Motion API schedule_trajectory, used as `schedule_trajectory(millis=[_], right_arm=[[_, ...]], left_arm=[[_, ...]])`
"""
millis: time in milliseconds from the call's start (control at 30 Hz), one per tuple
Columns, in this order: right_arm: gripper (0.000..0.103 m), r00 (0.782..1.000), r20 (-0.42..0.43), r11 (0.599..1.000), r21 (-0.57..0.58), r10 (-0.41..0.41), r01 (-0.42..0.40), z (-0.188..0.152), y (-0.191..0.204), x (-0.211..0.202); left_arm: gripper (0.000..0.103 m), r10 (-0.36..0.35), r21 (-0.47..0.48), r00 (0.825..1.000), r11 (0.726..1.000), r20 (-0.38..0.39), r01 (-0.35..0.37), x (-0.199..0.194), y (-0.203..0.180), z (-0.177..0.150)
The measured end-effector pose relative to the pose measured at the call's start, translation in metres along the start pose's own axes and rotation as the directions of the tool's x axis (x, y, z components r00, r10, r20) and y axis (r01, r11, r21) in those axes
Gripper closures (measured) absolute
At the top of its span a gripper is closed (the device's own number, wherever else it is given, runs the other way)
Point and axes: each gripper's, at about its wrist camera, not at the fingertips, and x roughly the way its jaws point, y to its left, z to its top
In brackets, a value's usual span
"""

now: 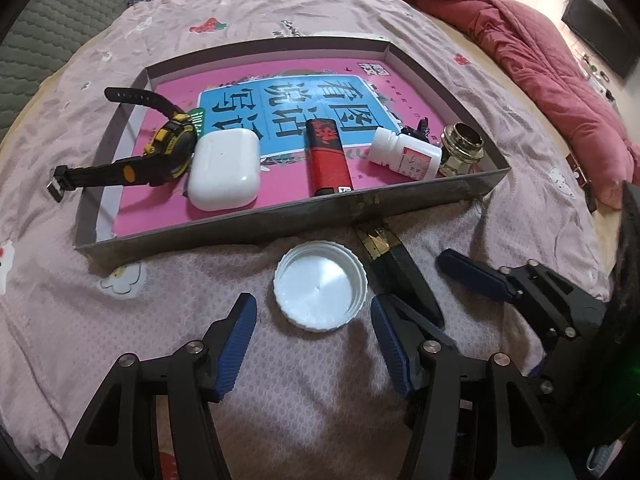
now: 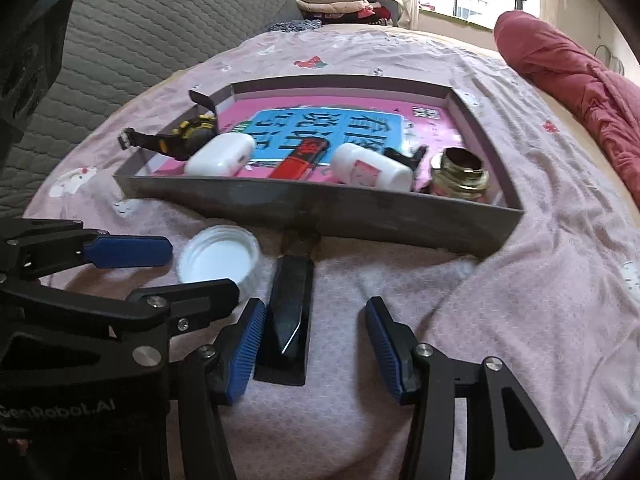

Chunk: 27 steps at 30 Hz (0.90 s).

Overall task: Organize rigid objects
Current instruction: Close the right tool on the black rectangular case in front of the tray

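Observation:
A shallow grey box [image 1: 280, 224] [image 2: 360, 212] with a pink printed bottom lies on the bed. It holds a black-and-yellow watch [image 1: 168, 152], a white earbud case [image 1: 224, 168], a red-and-black lighter [image 1: 328, 160], a white pill bottle [image 1: 404, 154] and a brass fitting [image 1: 462, 150]. In front of the box lie a white lid [image 1: 320, 290] [image 2: 220, 258] and a black flat bar [image 1: 404, 276] [image 2: 290, 316]. My left gripper [image 1: 314, 338] is open around the lid's near side. My right gripper [image 2: 316, 344] is open, its left finger beside the black bar.
A red quilt [image 1: 520, 60] is bunched at the bed's right side. A grey quilted headboard [image 2: 140, 40] stands at the left. The pink bedsheet [image 2: 520, 300] spreads to the right of the box. The two grippers are close together.

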Motion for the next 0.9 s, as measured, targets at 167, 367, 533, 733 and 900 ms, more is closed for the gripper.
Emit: schedule_trajectory(millis=[167,367,533,733,900], right_arm=[[0.052,1.000,0.000,1.000,-0.015,0.001,-0.001,0.000,-0.005,0.001],[0.052,1.000,0.002,0.999,-0.045,-0.012,0.012,0.003,-0.002,0.007],[0.052,1.000,0.007,0.999,-0.045,-0.006,0.006,0.005,-0.003,0.011],[0.054,1.000,0.007,0.998,-0.056,-0.001,0.001,0.005,-0.004,0.013],[0.063,1.000,0.003,0.997,-0.080,0.011,-0.010,0.006,-0.001,0.014]], left_arm=[[0.042,0.007,-0.013,1.000,1.000,-0.005,-0.007,0.009,0.001,0.005],[0.038,0.010,-0.017,1.000,1.000,-0.014,-0.011,0.020,0.000,0.009],[0.038,0.053,-0.018,0.998,0.998,-0.022,-0.053,0.030,-0.002,0.012],[0.038,0.080,-0.017,0.997,0.997,-0.003,-0.081,0.036,-0.005,0.017],[0.040,0.084,-0.014,0.996,0.996,0.014,-0.084,0.038,-0.005,0.020]])
